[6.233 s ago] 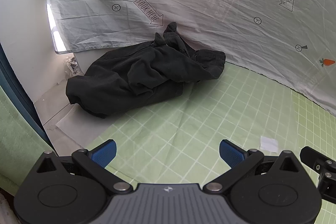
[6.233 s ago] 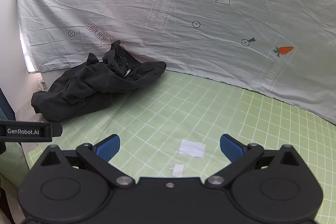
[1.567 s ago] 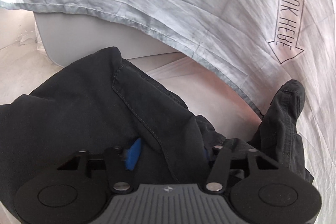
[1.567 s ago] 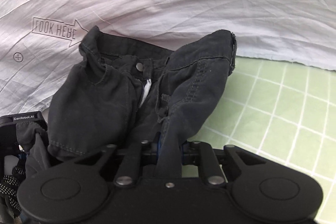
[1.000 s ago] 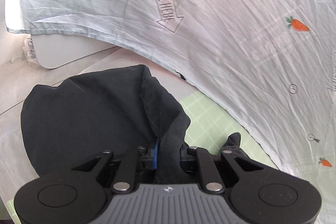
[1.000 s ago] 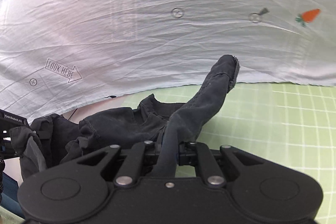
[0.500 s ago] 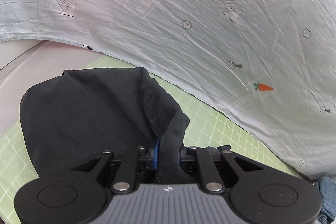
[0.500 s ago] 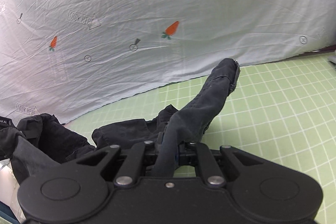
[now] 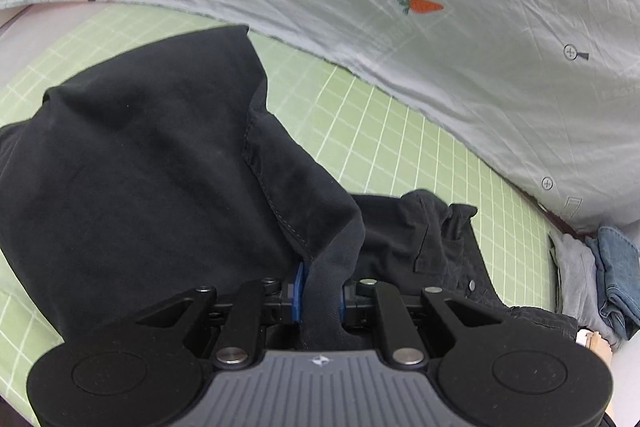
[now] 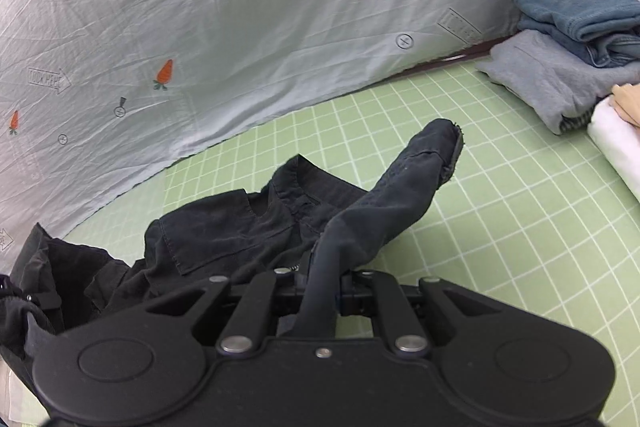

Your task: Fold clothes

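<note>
Both tools have carried the black trousers (image 9: 132, 171) away from the bare corner where they lay in a heap 6.2 s ago, out over the middle of the green gridded worktop (image 10: 500, 211); the printed sheet (image 10: 240, 27) behind now shows other carrots and arrows, and a stack of folded clothes (image 10: 560, 67) has come into sight at the right edge.

Largest first: the trousers hang bunched between the 2 tools, partly draped on the worktop, waistband and a pocket flap showing in the right view, 1 end of cloth sticking out forward over the grid. The left tool (image 9: 320, 291) is clamped on a fold of dark cloth, its blue pads squeezing the fabric. The right tool (image 10: 324, 283) is likewise pinched tight on a rope of the same garment.

By my reckoning the folding proper has not begun. The stack suggests earlier garments are finished. What is left for this pair: spread it flat, line up the legs, fold, then add it to the stack.
</note>
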Tool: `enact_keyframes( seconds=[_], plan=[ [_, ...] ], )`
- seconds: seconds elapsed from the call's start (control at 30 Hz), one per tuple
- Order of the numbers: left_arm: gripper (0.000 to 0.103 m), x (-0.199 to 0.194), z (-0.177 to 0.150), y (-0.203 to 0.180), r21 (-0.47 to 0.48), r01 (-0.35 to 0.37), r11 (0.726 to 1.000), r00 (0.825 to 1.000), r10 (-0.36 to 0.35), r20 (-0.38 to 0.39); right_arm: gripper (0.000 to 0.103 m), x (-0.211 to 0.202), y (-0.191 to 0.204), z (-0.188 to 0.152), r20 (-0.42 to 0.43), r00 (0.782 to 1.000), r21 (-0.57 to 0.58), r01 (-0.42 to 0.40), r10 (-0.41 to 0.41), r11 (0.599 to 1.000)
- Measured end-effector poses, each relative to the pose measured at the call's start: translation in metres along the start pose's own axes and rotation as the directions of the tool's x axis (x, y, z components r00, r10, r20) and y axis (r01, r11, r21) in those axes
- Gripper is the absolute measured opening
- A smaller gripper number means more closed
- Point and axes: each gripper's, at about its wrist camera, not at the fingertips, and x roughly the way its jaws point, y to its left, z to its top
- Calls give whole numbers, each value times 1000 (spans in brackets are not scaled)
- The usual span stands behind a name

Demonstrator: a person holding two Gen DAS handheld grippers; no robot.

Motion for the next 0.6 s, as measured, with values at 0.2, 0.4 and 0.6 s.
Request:
enact_keyframes(
  seconds=[0.2, 0.4, 0.6],
  plan=[
    [38, -5, -19, 32, -125, -40, 991, 999, 35, -40, 12, 21, -27, -13, -128, 992, 23, -1, 4, 1000],
    [70, -30, -21, 62, -205, -111, 973, 993, 99, -67, 29, 30, -38, -20, -176, 984, 65, 3, 9, 998],
    [80, -50, -18, 89, -249, -150, 957, 987, 132, -89, 45, 43, -38, -20, -201, 980, 106, 33, -11, 994]
  ],
)
